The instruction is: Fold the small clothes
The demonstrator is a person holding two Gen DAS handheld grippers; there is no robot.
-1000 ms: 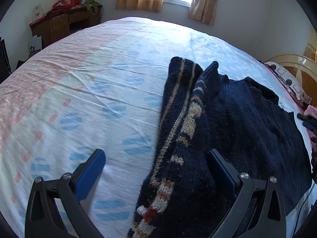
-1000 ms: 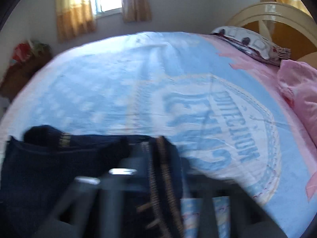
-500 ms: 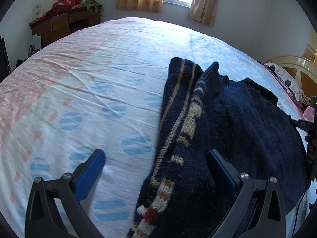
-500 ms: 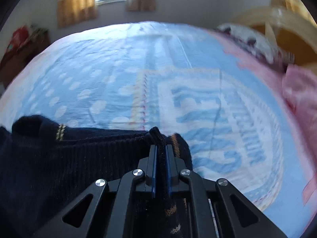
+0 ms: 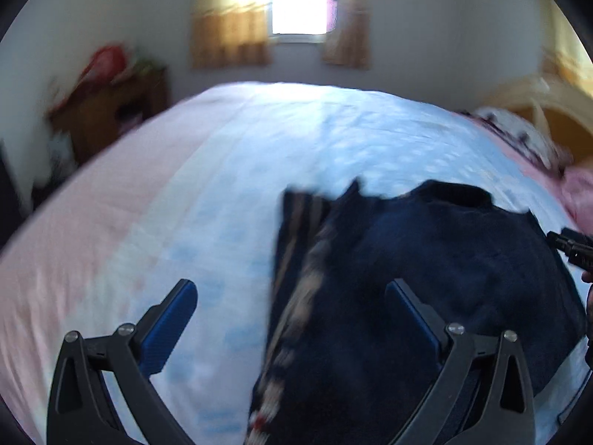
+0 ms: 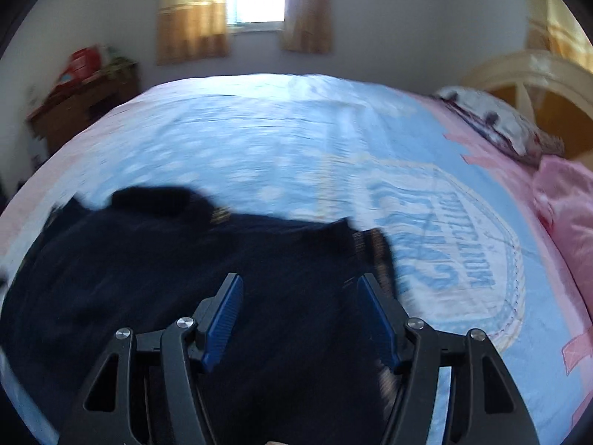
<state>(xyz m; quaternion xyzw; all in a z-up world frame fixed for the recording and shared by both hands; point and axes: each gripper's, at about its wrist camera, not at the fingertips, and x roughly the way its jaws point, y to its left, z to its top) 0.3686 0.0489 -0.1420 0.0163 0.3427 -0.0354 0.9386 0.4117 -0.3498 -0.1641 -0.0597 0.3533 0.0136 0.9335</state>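
A dark navy knitted sweater with a tan and white patterned band lies flat on the bed; its left sleeve is folded over the body. My left gripper hovers open above the sweater's left edge and holds nothing. In the right wrist view the same sweater fills the lower left. My right gripper stands over its right side, jaws opening, with nothing pinched between the blue pads. The right sleeve cuff lies folded in on the body. The tip of the right gripper shows at the left wrist view's right edge.
The bed sheet is light blue with pink borders and a printed badge. A patterned pillow, a pink cloth and the cream headboard stand at the right. A wooden desk is at the far left, under a curtained window.
My right gripper, shut on the sleeve cuff half a second ago, has let it go and opened; the cuff now rests on the sweater. My left gripper has risen, still open.
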